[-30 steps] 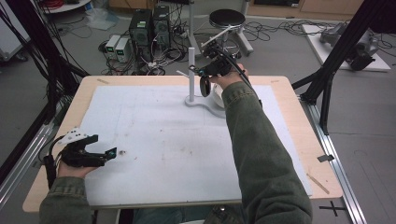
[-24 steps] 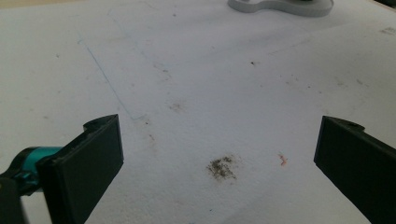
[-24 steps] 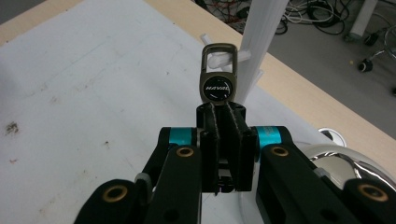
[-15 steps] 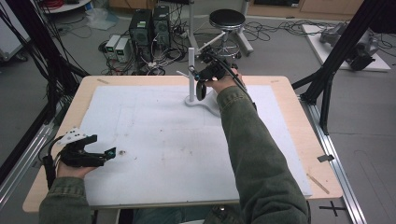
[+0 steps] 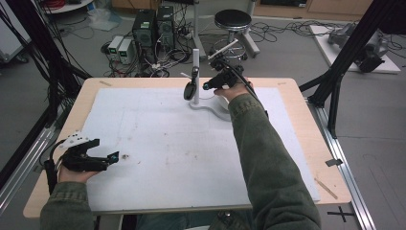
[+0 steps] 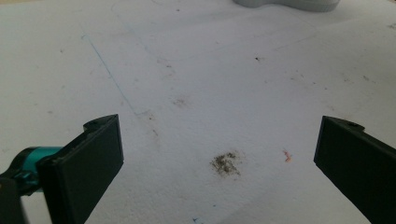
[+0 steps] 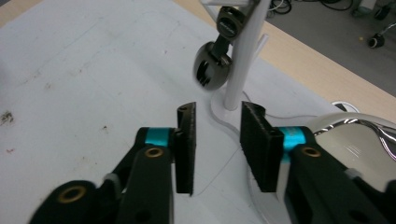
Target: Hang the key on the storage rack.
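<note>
Up near the top centre of the high view, the right gripper (image 5: 207, 86) is hovering beside the white stand (image 5: 196, 79), and its jaws have just been parting, with nothing between them. In the right gripper view the two black pads are standing a little apart over the stand's base, while the dark metal ladle (image 7: 213, 70) is hanging on the stand's post in the upper middle of that frame, clear of the pads. Down at the lower left of the high view, the left gripper (image 5: 114, 157) is resting low on the white mat (image 5: 158, 143), jaws spread wide and released, holding nothing.
</note>
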A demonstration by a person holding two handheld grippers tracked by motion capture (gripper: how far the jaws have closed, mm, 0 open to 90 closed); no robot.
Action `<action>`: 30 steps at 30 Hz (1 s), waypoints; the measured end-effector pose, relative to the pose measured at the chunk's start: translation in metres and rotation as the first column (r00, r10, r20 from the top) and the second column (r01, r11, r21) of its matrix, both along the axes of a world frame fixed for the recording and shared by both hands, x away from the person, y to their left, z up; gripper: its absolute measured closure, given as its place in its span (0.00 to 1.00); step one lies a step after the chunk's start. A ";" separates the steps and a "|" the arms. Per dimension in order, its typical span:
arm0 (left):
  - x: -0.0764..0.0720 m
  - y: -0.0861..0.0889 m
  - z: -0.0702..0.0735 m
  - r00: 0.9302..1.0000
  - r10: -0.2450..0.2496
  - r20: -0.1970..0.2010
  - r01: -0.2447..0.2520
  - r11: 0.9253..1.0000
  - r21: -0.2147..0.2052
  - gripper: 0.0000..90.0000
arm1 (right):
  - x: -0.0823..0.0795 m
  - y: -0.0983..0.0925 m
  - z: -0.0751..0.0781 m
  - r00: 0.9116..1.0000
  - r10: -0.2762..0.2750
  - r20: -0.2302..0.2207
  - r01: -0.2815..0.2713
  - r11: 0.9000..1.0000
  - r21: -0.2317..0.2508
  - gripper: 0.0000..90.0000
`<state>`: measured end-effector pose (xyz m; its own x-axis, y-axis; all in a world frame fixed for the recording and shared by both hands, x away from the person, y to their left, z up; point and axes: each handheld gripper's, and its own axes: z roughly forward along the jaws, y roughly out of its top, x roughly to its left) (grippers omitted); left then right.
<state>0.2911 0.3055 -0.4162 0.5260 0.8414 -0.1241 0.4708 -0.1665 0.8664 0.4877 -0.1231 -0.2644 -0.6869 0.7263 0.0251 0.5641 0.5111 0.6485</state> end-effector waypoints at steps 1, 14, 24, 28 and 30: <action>0.000 0.000 0.000 1.000 0.001 0.001 -0.001 1.000 -0.001 0.02 | -0.001 -0.002 -0.001 1.000 0.000 -0.002 0.000 1.000 0.009 0.68; -0.001 0.000 0.001 1.000 0.008 0.002 -0.008 1.000 0.005 0.02 | -0.015 -0.024 -0.029 0.997 -0.014 -0.073 0.015 1.000 0.019 0.33; -0.001 -0.001 0.001 1.000 0.009 0.005 -0.009 1.000 0.009 0.02 | -0.031 -0.047 -0.036 0.998 -0.047 -0.050 0.046 0.999 -0.027 0.00; 0.000 -0.001 0.000 1.000 0.010 0.005 -0.010 1.000 0.006 0.02 | -0.039 -0.056 -0.040 0.999 -0.036 -0.035 0.035 0.999 -0.019 0.01; 0.000 -0.002 0.000 1.000 0.008 0.003 -0.008 1.000 0.007 0.02 | -0.041 -0.058 -0.042 0.999 -0.034 -0.033 0.034 0.999 -0.015 0.01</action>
